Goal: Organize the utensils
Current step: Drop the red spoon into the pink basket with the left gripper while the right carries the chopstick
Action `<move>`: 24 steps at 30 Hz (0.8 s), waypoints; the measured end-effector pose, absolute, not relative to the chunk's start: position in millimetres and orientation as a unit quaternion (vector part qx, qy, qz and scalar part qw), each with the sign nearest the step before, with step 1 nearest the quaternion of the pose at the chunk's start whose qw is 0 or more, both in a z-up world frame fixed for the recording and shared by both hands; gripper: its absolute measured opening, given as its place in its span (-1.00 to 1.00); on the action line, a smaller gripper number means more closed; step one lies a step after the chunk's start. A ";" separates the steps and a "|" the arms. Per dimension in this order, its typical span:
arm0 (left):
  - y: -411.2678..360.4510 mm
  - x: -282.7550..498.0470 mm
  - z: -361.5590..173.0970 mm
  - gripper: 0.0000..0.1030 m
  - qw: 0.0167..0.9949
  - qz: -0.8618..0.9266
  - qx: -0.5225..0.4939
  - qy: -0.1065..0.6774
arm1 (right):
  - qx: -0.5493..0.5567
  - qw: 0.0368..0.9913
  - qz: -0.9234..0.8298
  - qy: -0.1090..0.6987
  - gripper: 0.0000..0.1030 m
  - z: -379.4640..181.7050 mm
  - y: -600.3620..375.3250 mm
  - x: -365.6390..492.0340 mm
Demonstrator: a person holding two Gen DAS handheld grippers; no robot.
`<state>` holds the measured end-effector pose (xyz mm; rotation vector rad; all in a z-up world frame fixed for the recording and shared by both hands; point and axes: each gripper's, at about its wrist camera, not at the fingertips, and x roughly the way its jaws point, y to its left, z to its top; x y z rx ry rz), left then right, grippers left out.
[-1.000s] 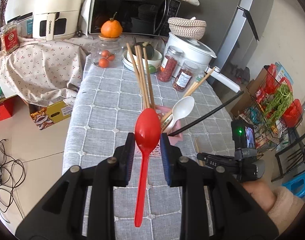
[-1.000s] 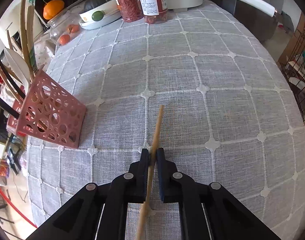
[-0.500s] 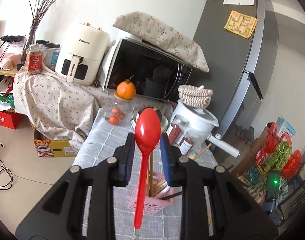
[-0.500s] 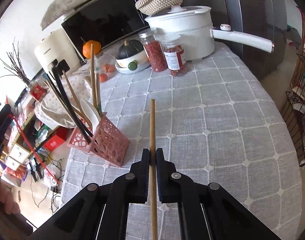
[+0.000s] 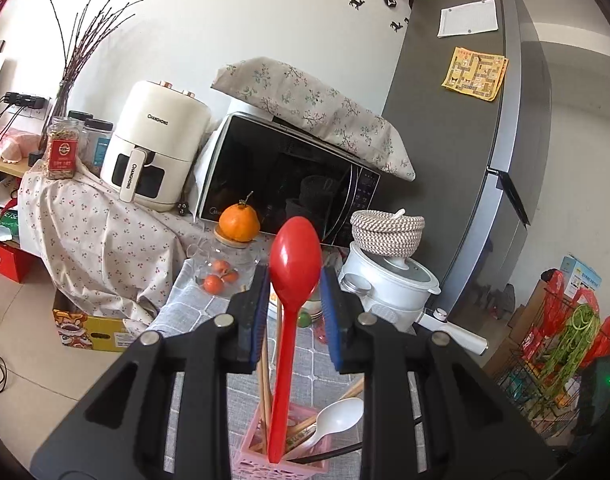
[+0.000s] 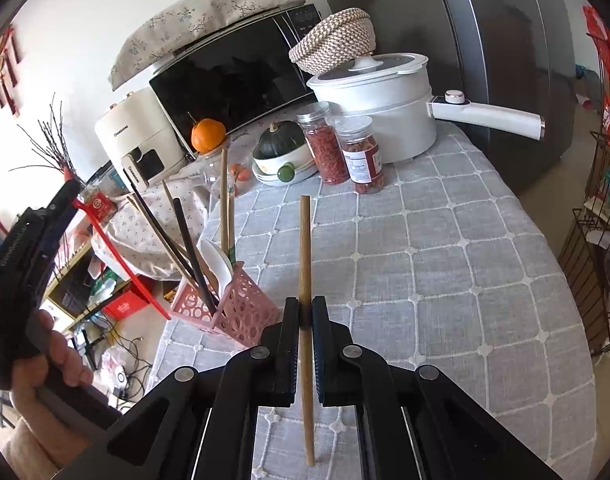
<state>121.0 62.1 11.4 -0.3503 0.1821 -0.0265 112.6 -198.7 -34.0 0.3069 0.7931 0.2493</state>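
Observation:
My left gripper [image 5: 295,277] is shut on the bowl of a red spoon [image 5: 293,264]. The spoon hangs handle down, its tip just above the pink perforated holder [image 5: 245,466]. That holder [image 6: 241,316] stands on the grey checked tablecloth [image 6: 445,280] and holds a white spoon [image 5: 337,416], wooden chopsticks [image 6: 225,208] and black chopsticks [image 6: 193,252]. My right gripper [image 6: 304,309] is shut on a single wooden chopstick [image 6: 305,248], held upright above the cloth to the right of the holder. The right wrist view shows the red spoon [image 6: 117,256] slanting down towards the holder's left corner.
At the table's back stand a white pot with a long handle [image 6: 385,108], two spice jars [image 6: 341,148], a bowl with a squash [image 6: 281,152], a glass jar topped by an orange [image 5: 239,224], a microwave [image 5: 289,184] and an air fryer [image 5: 157,148]. A person's hand [image 6: 61,364] holds the left gripper. Wire racks [image 6: 601,240] stand at the right.
Both grippers rose and tilted upward. The chopstick came up off the cloth in my right gripper. The red spoon swung from over the table to hanging handle down above the pink holder.

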 end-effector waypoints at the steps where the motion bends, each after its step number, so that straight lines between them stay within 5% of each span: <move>1: 61.1 122.9 10.3 -0.47 0.981 -0.012 -0.170 0.089 | 0.148 0.905 0.122 0.380 -0.88 -32.1 -198.9 111.5; 19: 56.5 146.5 -20.2 -0.46 0.974 -0.013 -0.162 0.160 | 0.160 0.923 0.142 0.320 -0.88 10.2 -200.8 92.7; 24: 64.4 140.1 -18.9 -0.18 0.964 -0.015 -0.164 0.210 | 0.157 0.927 0.154 0.303 -0.88 30.6 -199.5 85.3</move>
